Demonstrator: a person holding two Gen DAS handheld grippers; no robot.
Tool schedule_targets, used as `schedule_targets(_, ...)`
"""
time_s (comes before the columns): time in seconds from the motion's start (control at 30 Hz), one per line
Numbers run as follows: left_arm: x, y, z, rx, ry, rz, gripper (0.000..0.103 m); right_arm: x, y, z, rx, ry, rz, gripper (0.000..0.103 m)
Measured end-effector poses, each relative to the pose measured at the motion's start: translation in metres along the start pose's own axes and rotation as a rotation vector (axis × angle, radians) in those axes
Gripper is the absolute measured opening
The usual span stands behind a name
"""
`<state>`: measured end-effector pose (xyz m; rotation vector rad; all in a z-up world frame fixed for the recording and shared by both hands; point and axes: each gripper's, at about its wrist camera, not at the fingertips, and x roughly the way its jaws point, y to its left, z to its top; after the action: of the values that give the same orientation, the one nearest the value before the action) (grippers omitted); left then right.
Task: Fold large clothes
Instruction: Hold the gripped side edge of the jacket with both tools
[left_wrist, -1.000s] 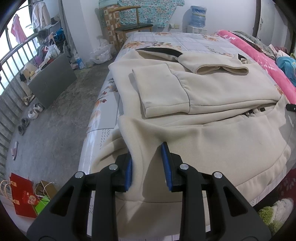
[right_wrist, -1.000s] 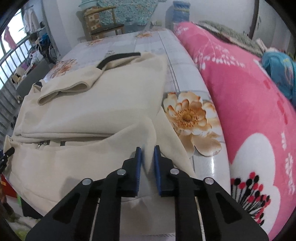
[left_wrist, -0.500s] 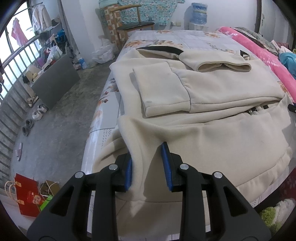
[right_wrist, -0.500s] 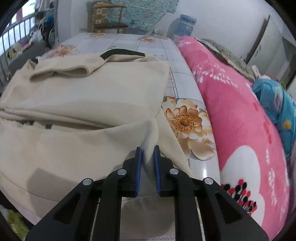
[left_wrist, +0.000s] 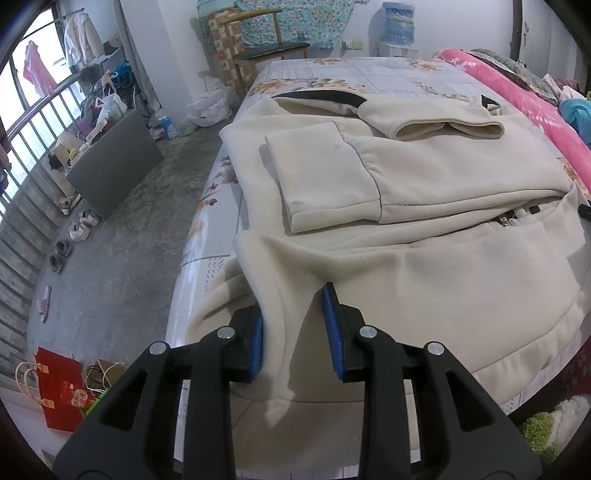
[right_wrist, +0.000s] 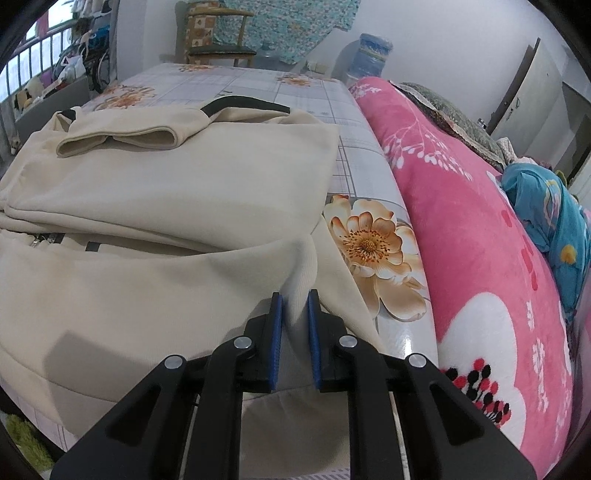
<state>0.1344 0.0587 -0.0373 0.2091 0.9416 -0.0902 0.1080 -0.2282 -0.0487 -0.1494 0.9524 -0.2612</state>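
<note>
Nearest, at six o'clock of the left wrist view: left gripper (left_wrist: 293, 325), jaws part-way apart, blue pads clamped on a thick bunched fold at the ribbed hem corner of the cream hoodie (left_wrist: 424, 280). Same spot in the right wrist view: right gripper (right_wrist: 295, 325), jaws narrow, pinching the opposite ribbed hem corner, fabric standing up in a ridge between the pads.

Just beyond both grippers: hoodie's lower half raised off the bed (left_wrist: 218, 236) and draped toward the near edge, hem band hanging over it. At the middle of each view: a zipper (left_wrist: 504, 221) and dark tabs showing in the crease where the lifted part meets the flat part. Past that, at about twelve o'clock: folded upper body lying flat on the floral bedsheet, one sleeve cuff (left_wrist: 325, 177) laid across the chest, another sleeve (left_wrist: 447, 127) folded over near the dark-lined hood opening.

At three o'clock of the right wrist view: pink blanket (right_wrist: 472, 229) just beside the hoodie, a large printed flower on the sheet between them, a blue quilt (right_wrist: 554, 214) farther right.

At nine o'clock of the left wrist view: concrete floor, shoes (left_wrist: 79, 230), a red paper bag (left_wrist: 61, 391) nearer seven. Far off at twelve: wooden chair (left_wrist: 269, 51), water bottle (left_wrist: 397, 22) against the wall.
</note>
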Motion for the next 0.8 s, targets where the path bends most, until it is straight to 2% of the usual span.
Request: schedule_targets(0.8,-0.0001,-0.001,-0.0002,0.004,-0.001,0.004,0.028,0.0004,-0.0013,0.0004,0.006,0.001,0.0,0.014)
